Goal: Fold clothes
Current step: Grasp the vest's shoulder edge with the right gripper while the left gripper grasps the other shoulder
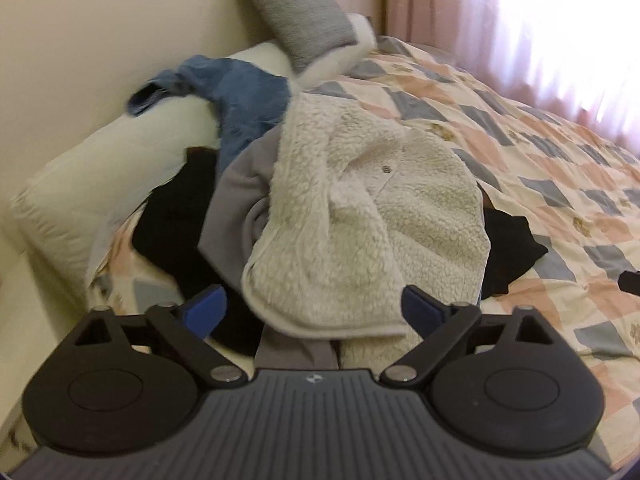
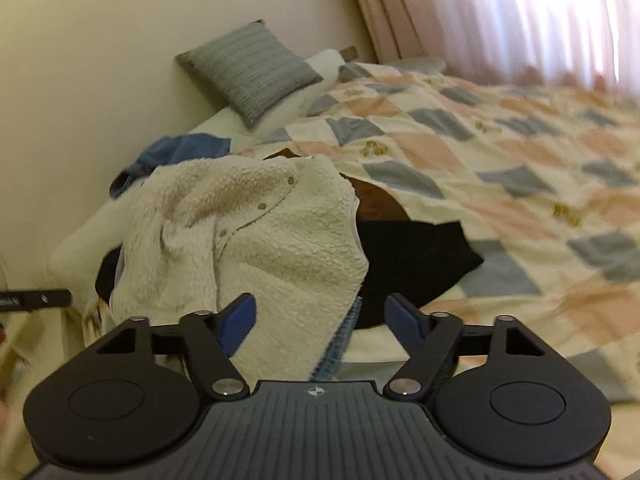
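Observation:
A heap of clothes lies on the bed. On top is a cream fleece jacket (image 1: 360, 216) with snap buttons; it also shows in the right wrist view (image 2: 248, 236). Under it lie a grey garment (image 1: 236, 208), black clothes (image 1: 172, 216) and blue denim jeans (image 1: 244, 96). My left gripper (image 1: 314, 308) is open, its blue pads either side of the fleece's near hem. My right gripper (image 2: 320, 320) is open over the fleece's right edge, beside a black garment (image 2: 412, 264) and a brown one (image 2: 376, 200).
The bed has a patchwork quilt (image 2: 500, 184) in pink, grey and cream. A grey cushion (image 1: 296, 16) and white pillows (image 1: 104, 168) lean on the wall at the left. Pink curtains (image 2: 500, 12) hang behind the bed.

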